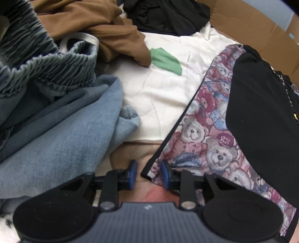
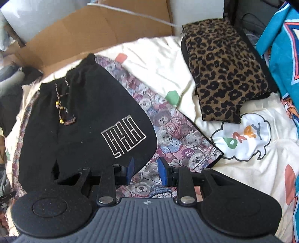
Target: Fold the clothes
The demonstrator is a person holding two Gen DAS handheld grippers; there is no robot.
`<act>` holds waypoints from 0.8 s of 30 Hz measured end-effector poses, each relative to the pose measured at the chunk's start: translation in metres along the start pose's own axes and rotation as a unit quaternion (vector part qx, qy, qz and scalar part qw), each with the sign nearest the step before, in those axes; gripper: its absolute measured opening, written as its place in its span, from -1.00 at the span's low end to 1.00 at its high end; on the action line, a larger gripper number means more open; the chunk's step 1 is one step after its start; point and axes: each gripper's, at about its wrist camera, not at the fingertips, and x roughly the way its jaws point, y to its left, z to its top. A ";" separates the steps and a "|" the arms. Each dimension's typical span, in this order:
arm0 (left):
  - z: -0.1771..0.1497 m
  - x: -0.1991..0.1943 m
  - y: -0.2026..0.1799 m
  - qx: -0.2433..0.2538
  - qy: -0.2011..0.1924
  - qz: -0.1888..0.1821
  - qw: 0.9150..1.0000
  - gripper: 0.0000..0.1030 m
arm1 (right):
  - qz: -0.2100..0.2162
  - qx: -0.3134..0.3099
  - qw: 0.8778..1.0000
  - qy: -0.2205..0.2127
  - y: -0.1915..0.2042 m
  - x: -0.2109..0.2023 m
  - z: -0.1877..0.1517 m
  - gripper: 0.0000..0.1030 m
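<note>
Black shorts (image 2: 80,119) with a white outlined logo lie flat at centre left of the right wrist view, on a teddy-bear print cloth (image 2: 173,134) spread over a cream sheet (image 2: 155,67). Right gripper (image 2: 145,171) hovers at the shorts' lower hem, jaws apart and empty. Left gripper (image 1: 148,173), jaws apart, has the bear cloth's corner between its pads, unpinched. Folded leopard-print garment (image 2: 224,69) lies upper right

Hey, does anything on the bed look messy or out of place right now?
Yes. The black shorts lie askew across the teddy-bear print cloth, not squared to it. In the left wrist view, blue denim, a brown garment and a black one sit crumpled in a heap. The leopard-print piece is folded.
</note>
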 end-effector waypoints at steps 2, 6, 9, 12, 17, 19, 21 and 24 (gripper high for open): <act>0.002 0.000 -0.002 -0.011 0.004 0.004 1.000 -0.69 | 0.004 -0.027 1.000 -0.007 0.003 -0.004 0.000 -0.31; 0.011 -0.001 -0.007 -0.038 0.024 0.015 0.999 -0.85 | 0.001 -0.050 0.999 -0.011 0.001 -0.015 -0.003 -0.27; 0.015 -0.010 -0.014 -0.027 0.035 0.020 0.999 -0.86 | -0.001 -0.016 1.000 -0.023 -0.007 -0.029 -0.008 -0.26; 0.018 -0.023 -0.016 -0.034 0.036 0.017 0.999 -0.86 | 0.003 -0.012 0.999 -0.034 -0.006 -0.043 -0.011 -0.26; 0.033 -0.053 -0.023 -0.065 0.017 0.002 0.998 -0.87 | 0.007 -0.028 0.998 -0.051 0.004 -0.071 -0.007 -0.25; 0.043 -0.065 -0.032 -0.052 0.011 -0.002 0.999 -0.87 | 0.014 -0.029 0.997 -0.063 0.009 -0.083 -0.006 -0.20; 0.052 -0.074 -0.041 -0.043 0.004 -0.008 0.999 -0.87 | 0.020 -0.029 0.996 -0.076 0.013 -0.094 -0.005 -0.11; 0.064 -0.088 -0.053 -0.035 -0.003 -0.015 0.999 -0.87 | 0.029 -0.028 0.995 -0.092 0.020 -0.109 -0.004 -0.11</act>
